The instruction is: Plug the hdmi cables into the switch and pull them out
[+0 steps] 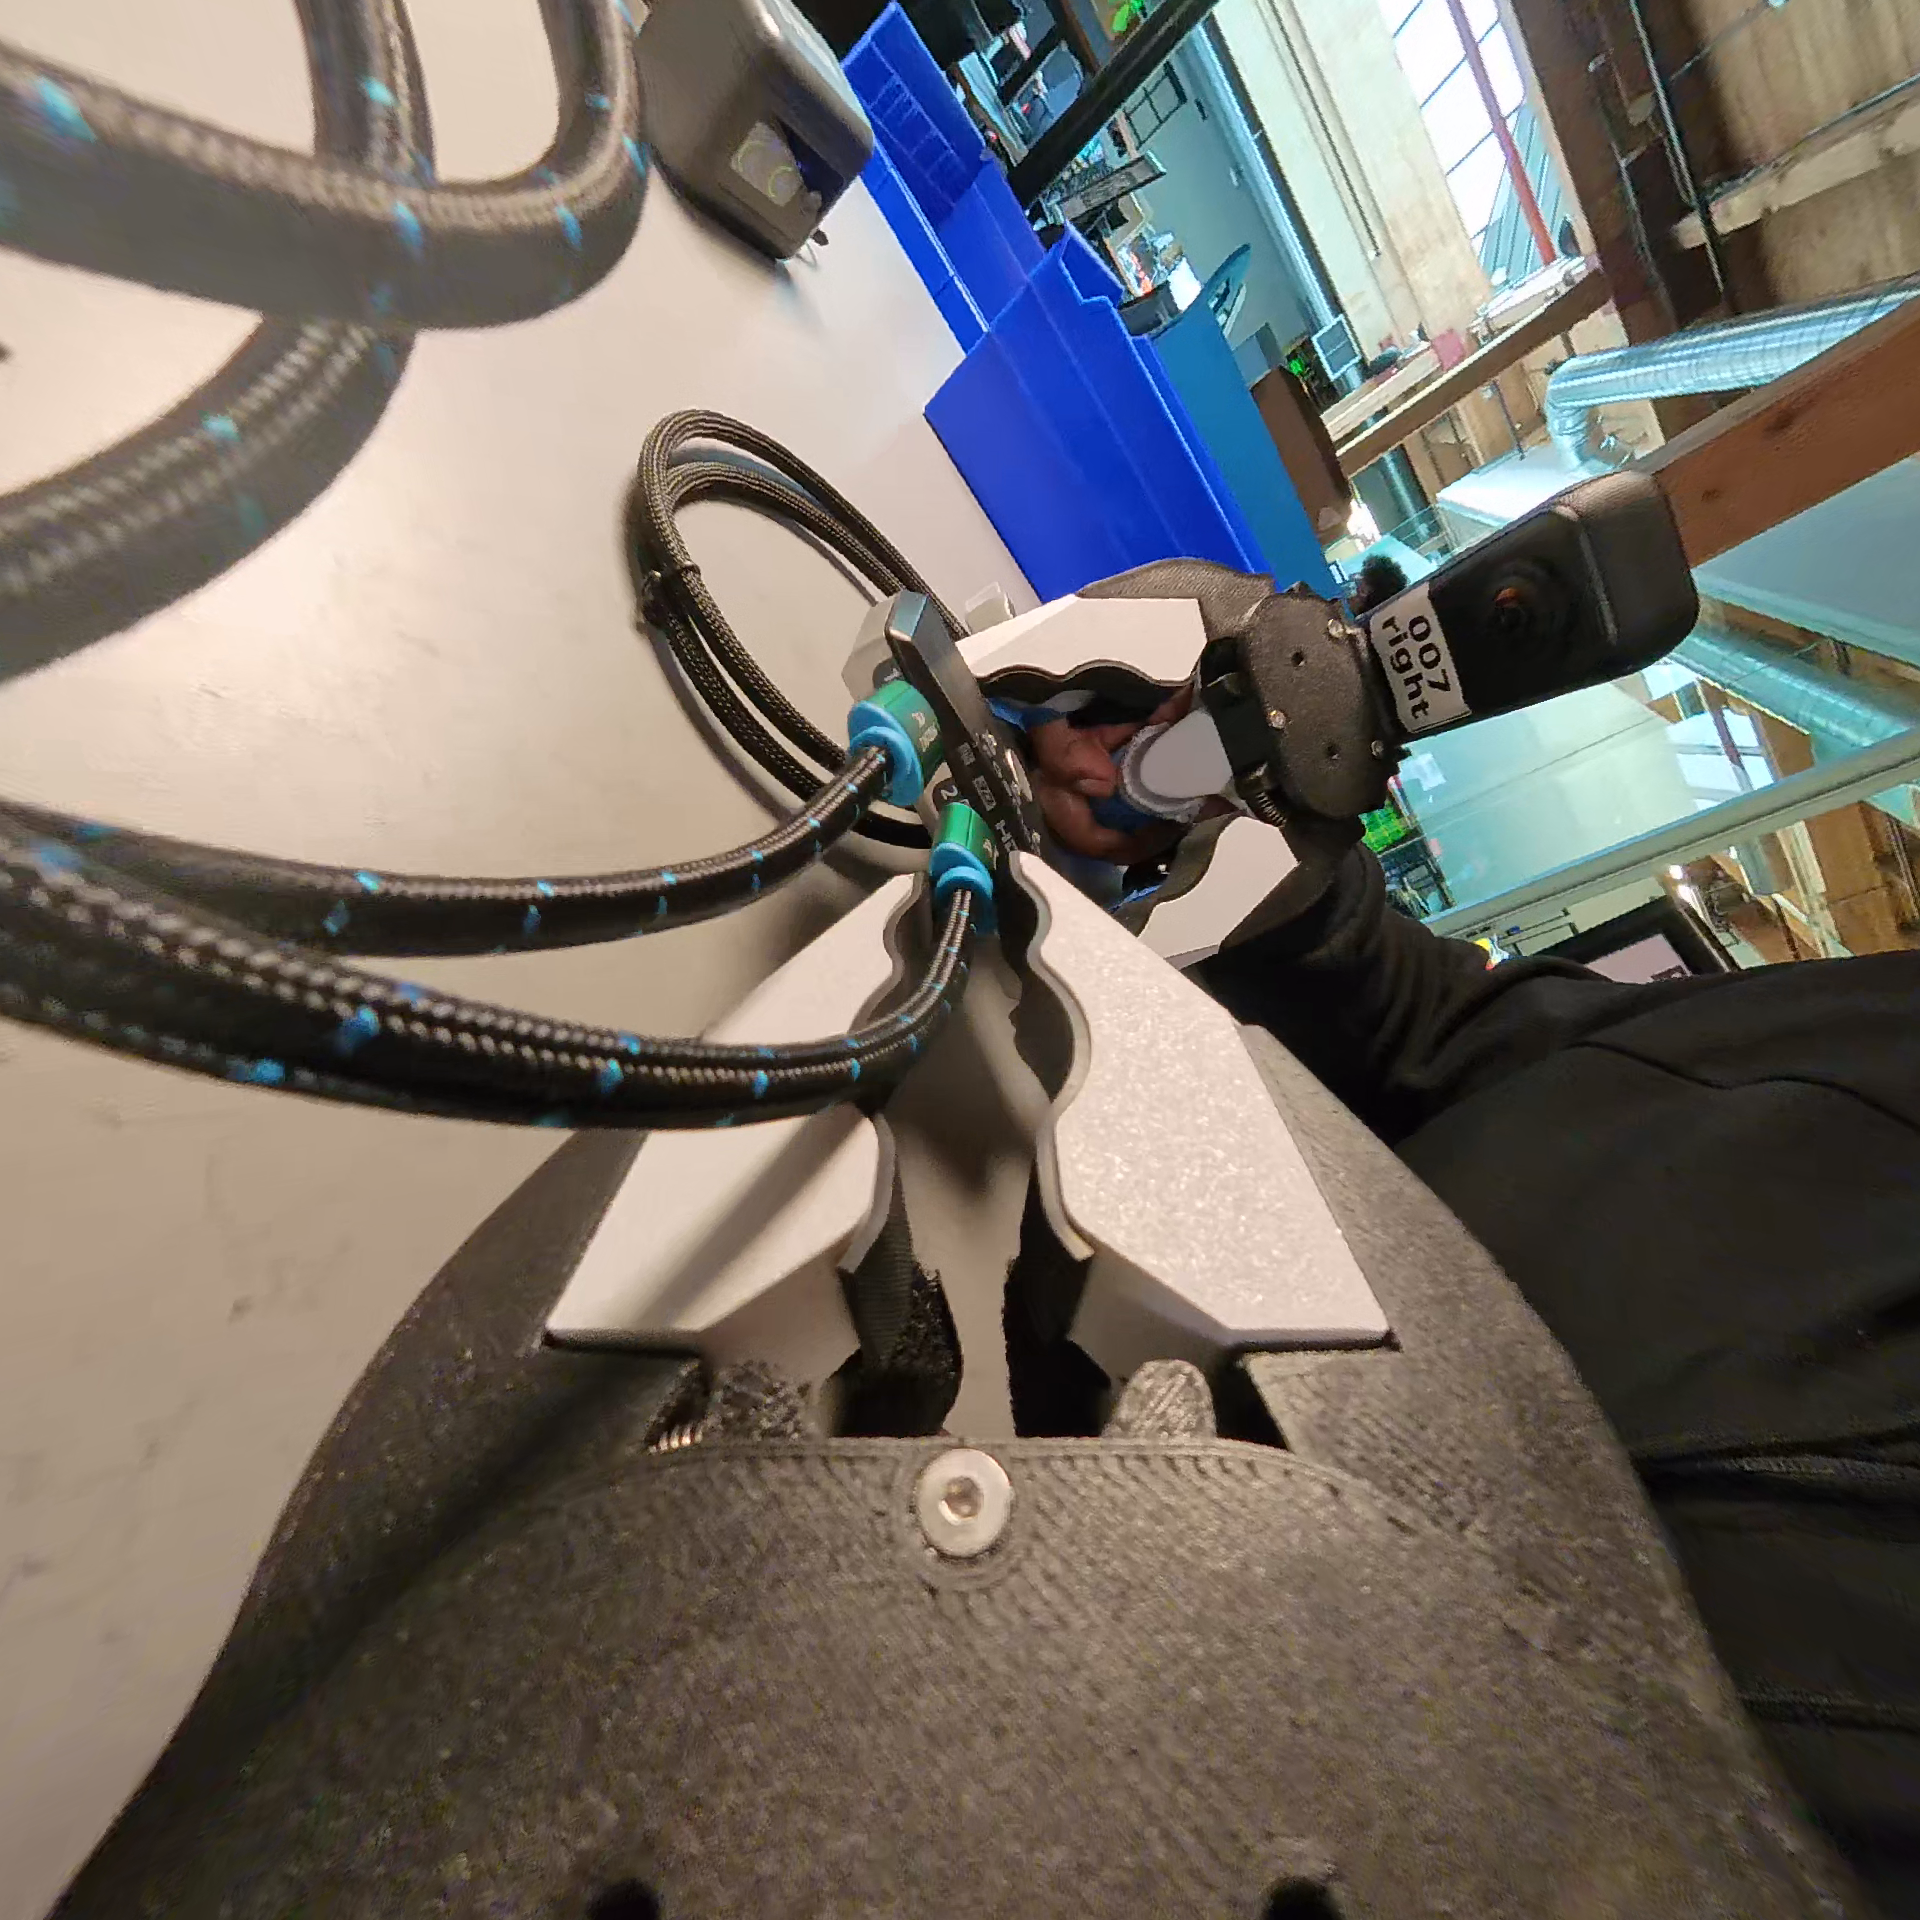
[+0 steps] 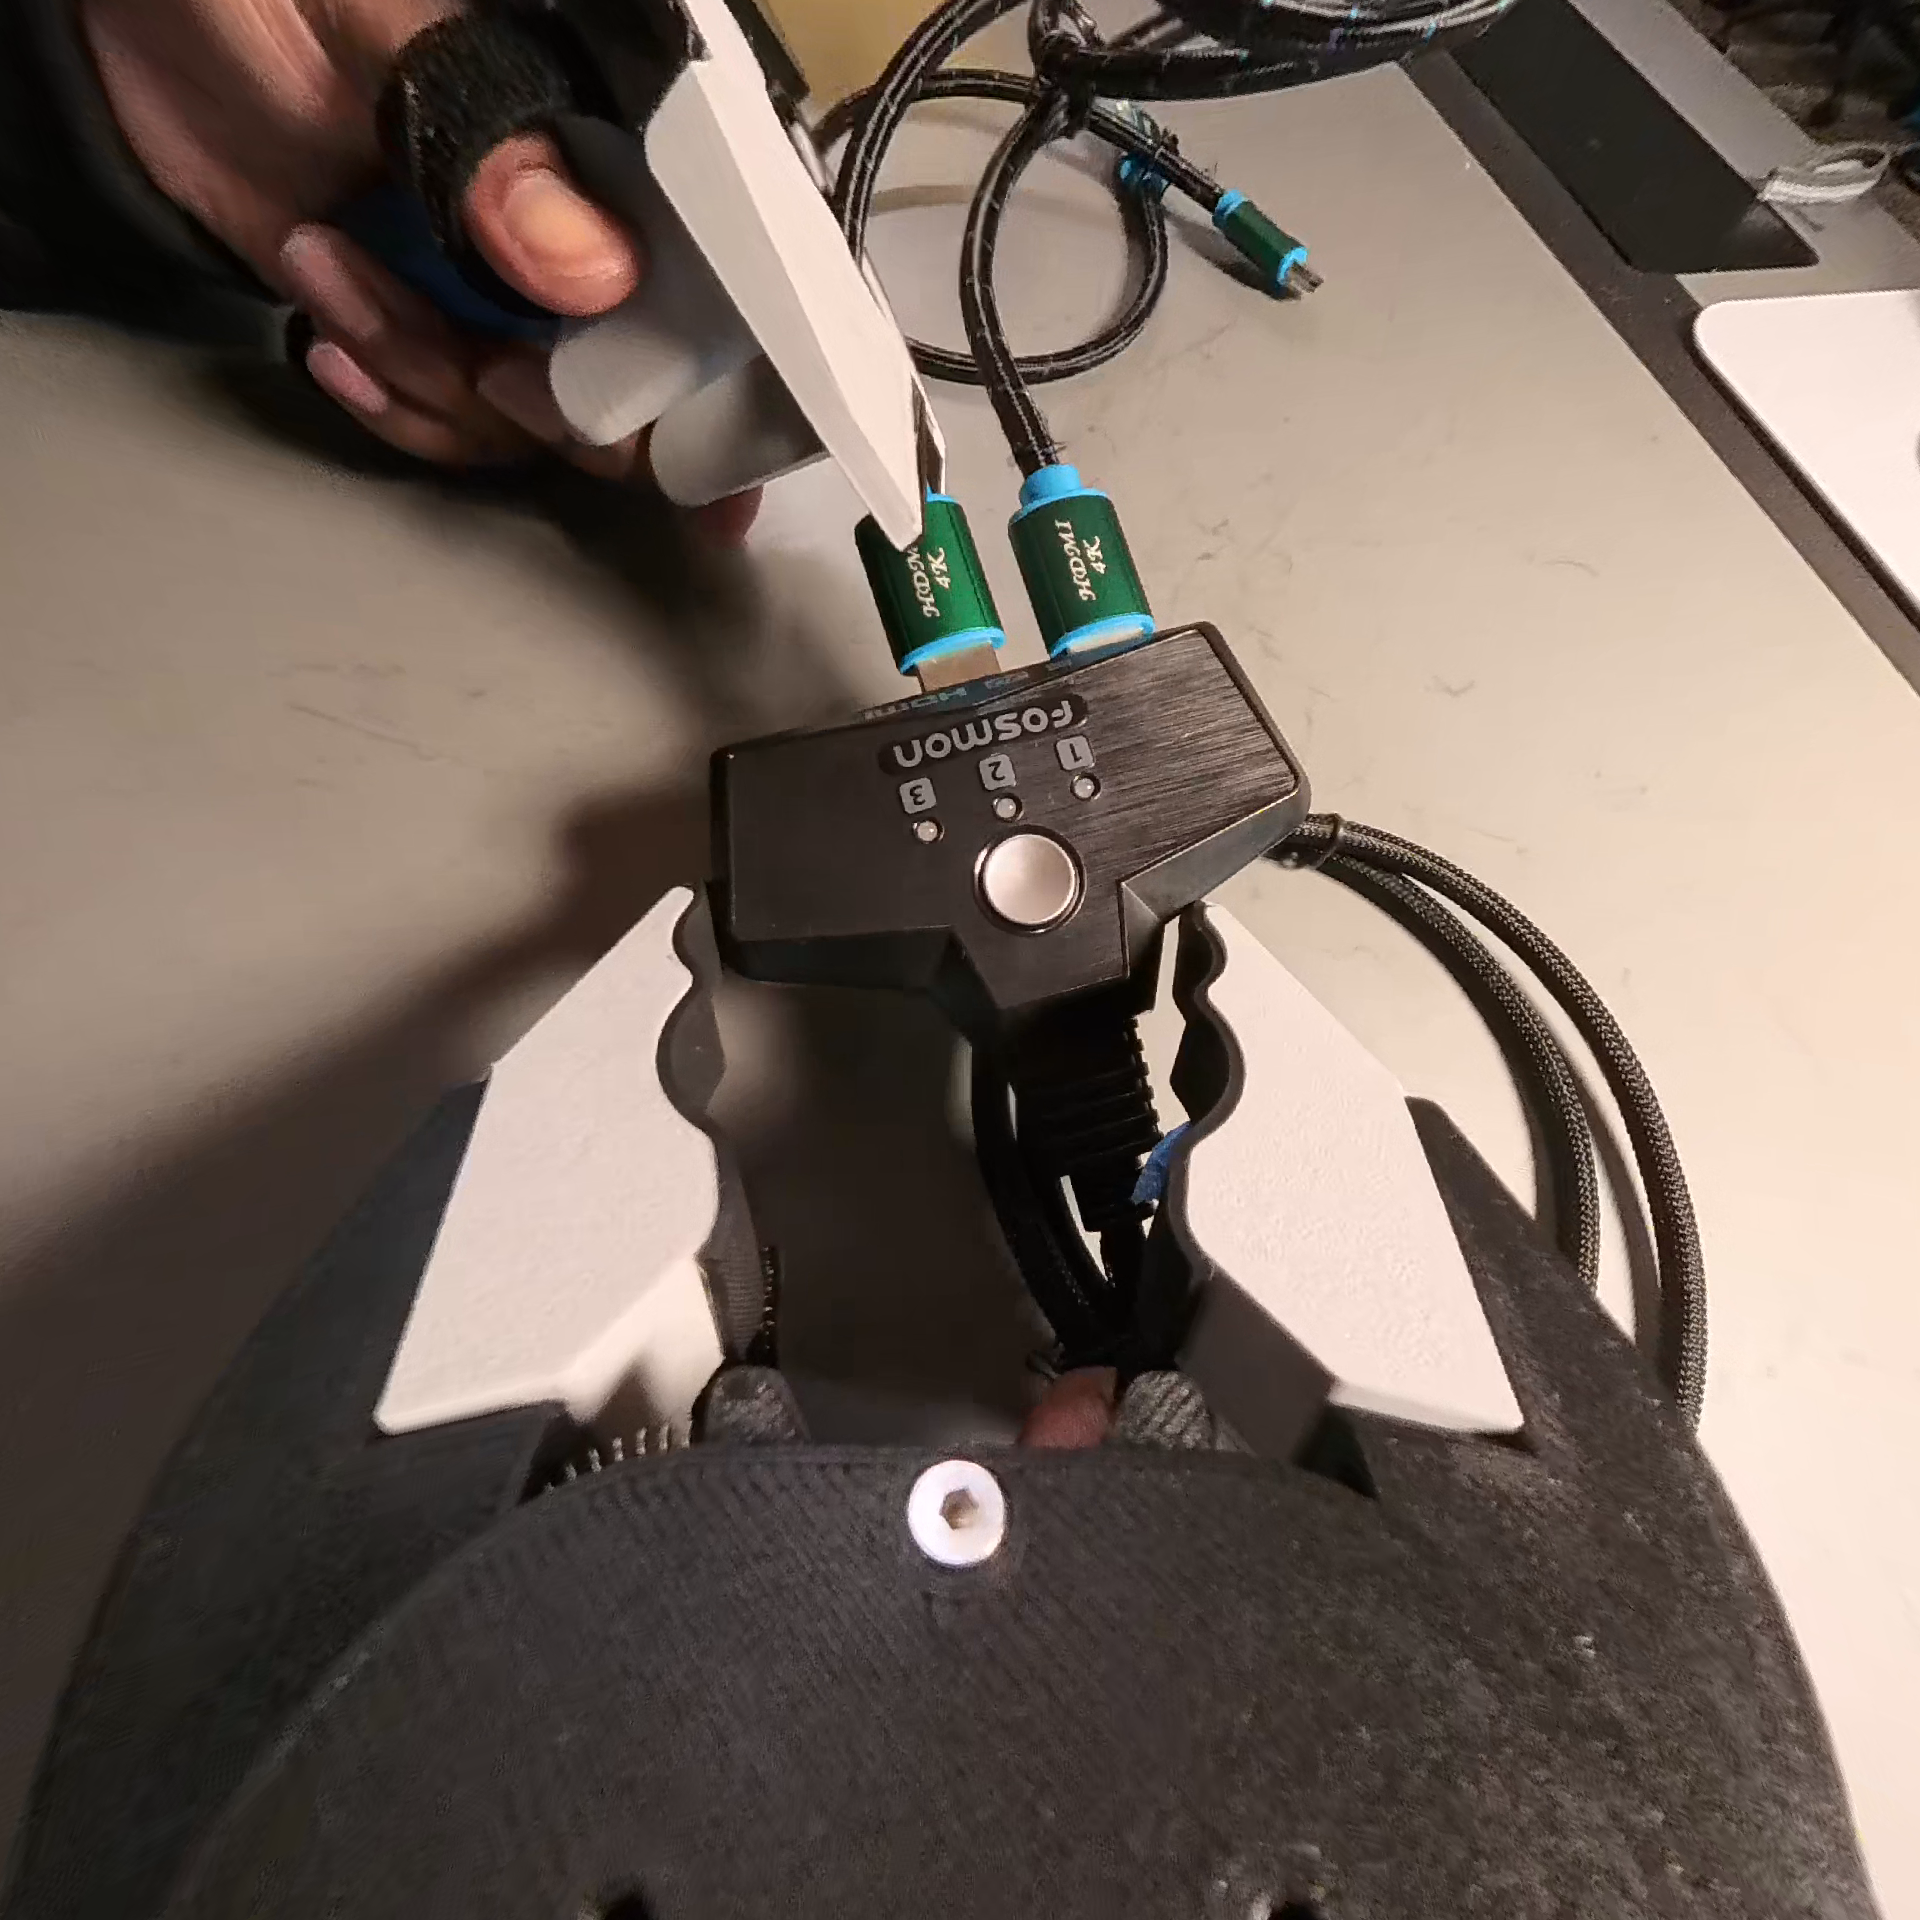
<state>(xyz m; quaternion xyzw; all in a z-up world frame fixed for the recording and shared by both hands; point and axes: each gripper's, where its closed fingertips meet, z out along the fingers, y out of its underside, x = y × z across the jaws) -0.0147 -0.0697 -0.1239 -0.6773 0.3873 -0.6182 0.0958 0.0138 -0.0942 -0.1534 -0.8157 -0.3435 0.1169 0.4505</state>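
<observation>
My right gripper is shut on the black HDMI switch and holds it by its narrow lower part above the table. One green HDMI plug sits fully in the switch. A second green plug sits partly in, with its metal tongue showing. My left gripper is shut on this second plug's braided cable right behind the plug, and it reaches in from the upper left in the right wrist view. The switch shows edge-on in the left wrist view.
A third green plug lies loose on the grey table among braided cable loops. Blue bins and a grey device stand at the table's far side. A dark flat slab and a white pad lie at the right. The tips of one gripper are about 6 cm away from the tips of the other. The grey device is about 25 cm from my right fingertips.
</observation>
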